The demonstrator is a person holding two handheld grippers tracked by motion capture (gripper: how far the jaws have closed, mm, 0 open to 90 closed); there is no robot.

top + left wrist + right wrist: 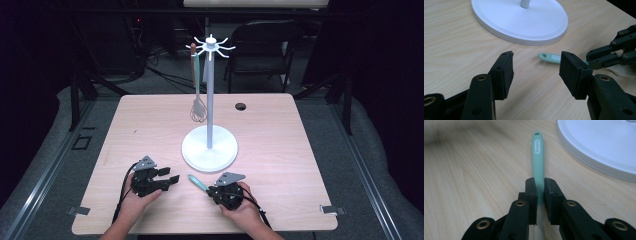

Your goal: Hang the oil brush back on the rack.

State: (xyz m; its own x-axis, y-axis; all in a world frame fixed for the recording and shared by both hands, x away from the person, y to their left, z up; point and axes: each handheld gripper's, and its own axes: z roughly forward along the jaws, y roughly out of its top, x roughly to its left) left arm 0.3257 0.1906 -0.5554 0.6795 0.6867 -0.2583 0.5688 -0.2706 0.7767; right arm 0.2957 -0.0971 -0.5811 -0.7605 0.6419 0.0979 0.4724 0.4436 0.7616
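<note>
A teal spatula handle [537, 152] lies along the wooden table, pointing away toward the white stand's base [599, 145]. My right gripper [540, 185] is shut on its near part, pads pressed to both sides; the blade end is hidden behind the jaws. In the high view the handle [196, 182] sticks out to the left of the right gripper [211, 190]. My left gripper [536, 67] is open with nothing between its pads, and rests on the table just left of the spatula tip [550, 57]. In the high view the left gripper [172, 176] faces right.
A white utensil stand [209, 148] with a tall pole and hooked top stands mid-table, just beyond both grippers. A whisk [198, 107] hangs from one hook at its left. A cable hole [240, 106] sits at the back. A chair stands beyond the table.
</note>
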